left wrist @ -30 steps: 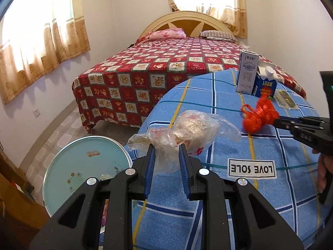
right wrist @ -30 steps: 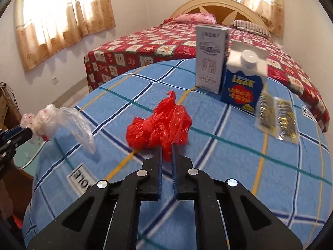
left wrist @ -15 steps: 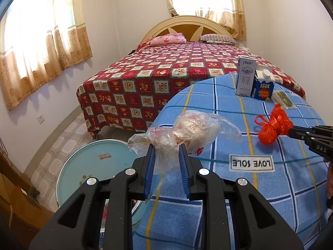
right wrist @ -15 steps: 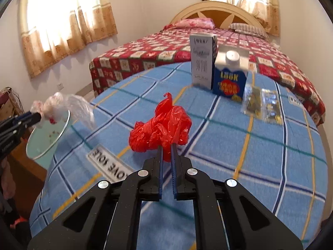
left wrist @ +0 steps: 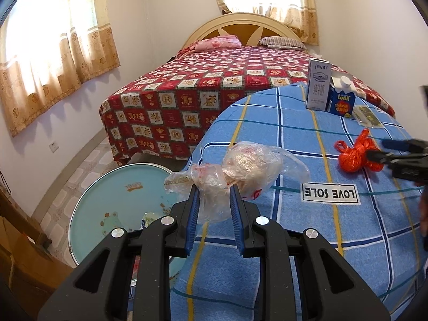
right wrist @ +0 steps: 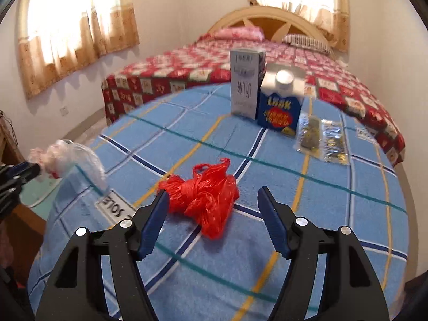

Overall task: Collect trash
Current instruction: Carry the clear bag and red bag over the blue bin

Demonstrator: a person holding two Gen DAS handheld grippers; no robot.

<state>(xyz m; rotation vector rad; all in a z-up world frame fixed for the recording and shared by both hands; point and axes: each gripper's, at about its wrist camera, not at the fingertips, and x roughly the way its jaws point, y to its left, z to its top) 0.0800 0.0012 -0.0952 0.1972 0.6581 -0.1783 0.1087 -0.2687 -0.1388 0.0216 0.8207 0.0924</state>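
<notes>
Basin (left wrist: 112, 203) in left view only, right jaws spread around red bag (right wrist: 204, 198)

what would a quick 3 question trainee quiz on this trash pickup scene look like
1. True or false: the right gripper is shut on the red plastic bag.
2. Which thing sits between the left gripper's fingers? A) blue carton B) clear plastic bag C) foil packets
3. Fill in: the tall white carton stands upright right beside the ____ carton.

Key
1. False: its jaws are wide open and the bag lies on the blue checked cloth between them.
2. B, the clear plastic bag.
3. Blue, the blue carton.
</notes>
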